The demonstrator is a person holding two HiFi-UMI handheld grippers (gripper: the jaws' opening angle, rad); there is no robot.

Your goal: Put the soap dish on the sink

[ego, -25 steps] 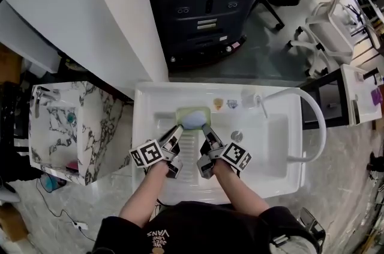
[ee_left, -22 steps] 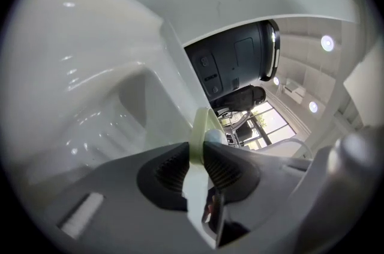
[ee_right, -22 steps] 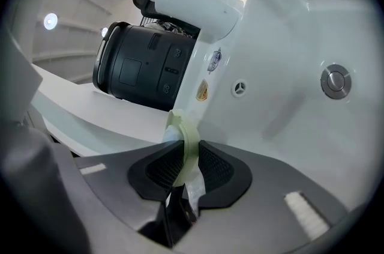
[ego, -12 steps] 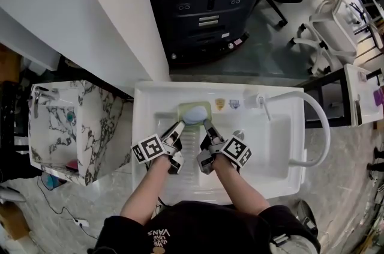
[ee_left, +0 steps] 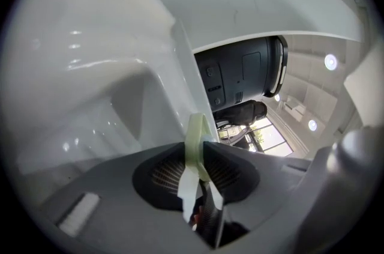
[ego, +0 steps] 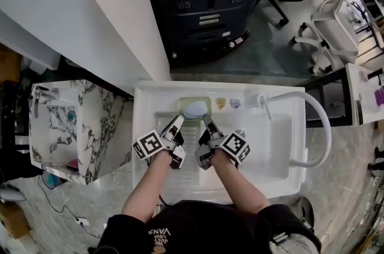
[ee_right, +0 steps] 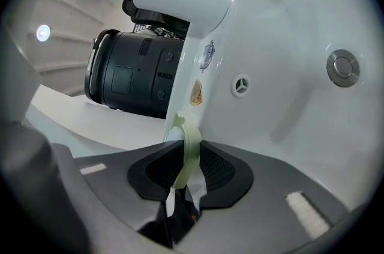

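Two grips on one dish: had the left gripper point(ego: 177, 124) clamped on the left rim of the dish point(ego: 183, 104) and the right gripper point(ego: 206, 124) on the right rim, jaws drawn nearly together with only the thin pale-green edge pinched between. Held the dish, soap point(ego: 194, 109) in it, at the back ledge of the sink point(ego: 282, 178), left of centre; could not tell whether already down on the ledge or just above it. Judged the step to be the set-down. Called for lowering both sides together and level, so as not to tip the soap out, and for feeling the base flat on the ledge before easing either grip. Called then for opening both at once and drawing straight back over the basin without dragging a rim along. Found two stickers point(ego: 226, 104) just right of the dish and the faucet point(ego: 254, 99) beyond them, near but apart, with a white hose point(ego: 323, 127) arching off to the right. Saw the drain point(ego: 238, 134) in the basin beside the right gripper. Noted a dark machine point(ego: 204, 0) behind the sink and a marble cabinet point(ego: 66, 120) to the left. Saw nothing on the ledge in the way; reckoned only its narrowness, with the basin's drop in front, a risk.
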